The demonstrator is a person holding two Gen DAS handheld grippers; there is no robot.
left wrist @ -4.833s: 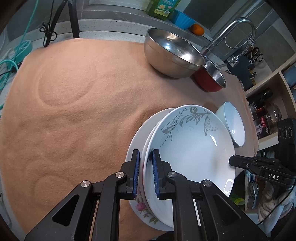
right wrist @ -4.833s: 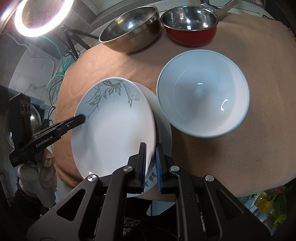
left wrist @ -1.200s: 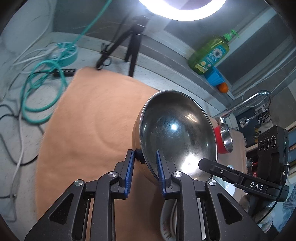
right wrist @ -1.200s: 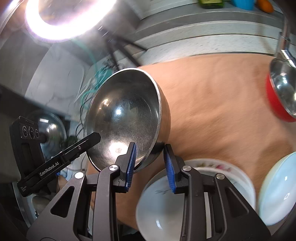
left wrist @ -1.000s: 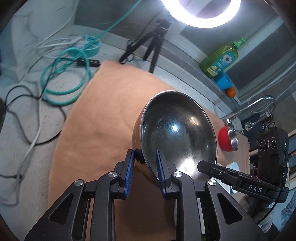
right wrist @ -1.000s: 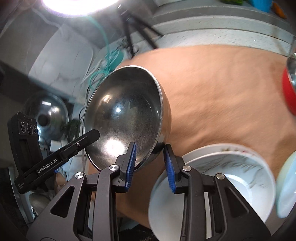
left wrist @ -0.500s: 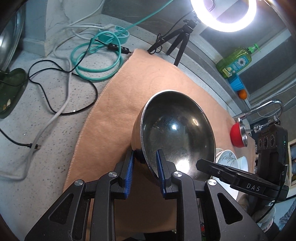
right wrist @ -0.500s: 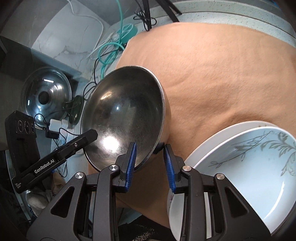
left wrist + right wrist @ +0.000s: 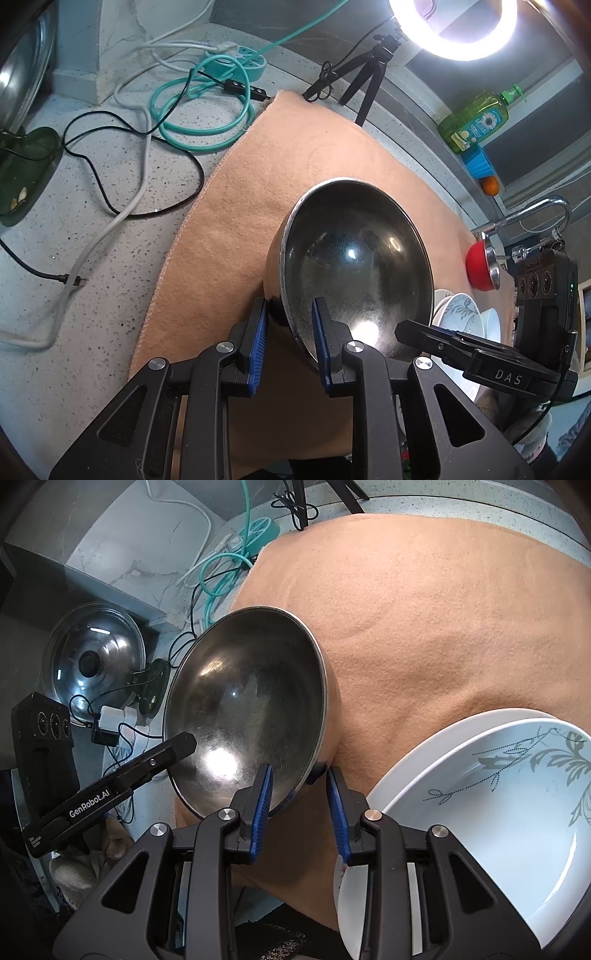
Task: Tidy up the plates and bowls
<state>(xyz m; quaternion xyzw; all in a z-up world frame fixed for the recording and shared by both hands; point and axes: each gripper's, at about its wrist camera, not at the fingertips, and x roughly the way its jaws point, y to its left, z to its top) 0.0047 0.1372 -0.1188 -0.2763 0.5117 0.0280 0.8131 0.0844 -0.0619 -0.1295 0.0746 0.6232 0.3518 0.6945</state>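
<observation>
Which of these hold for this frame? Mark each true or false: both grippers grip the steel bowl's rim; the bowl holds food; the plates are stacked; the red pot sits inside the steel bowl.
1. The left gripper and right gripper both grip the steel bowl by its rim. True.
2. The steel bowl holds food. False: it is empty.
3. The patterned plate lies on a white plate. True.
4. The red pot sits inside the steel bowl. False: it stands apart on the orange cloth.
</observation>
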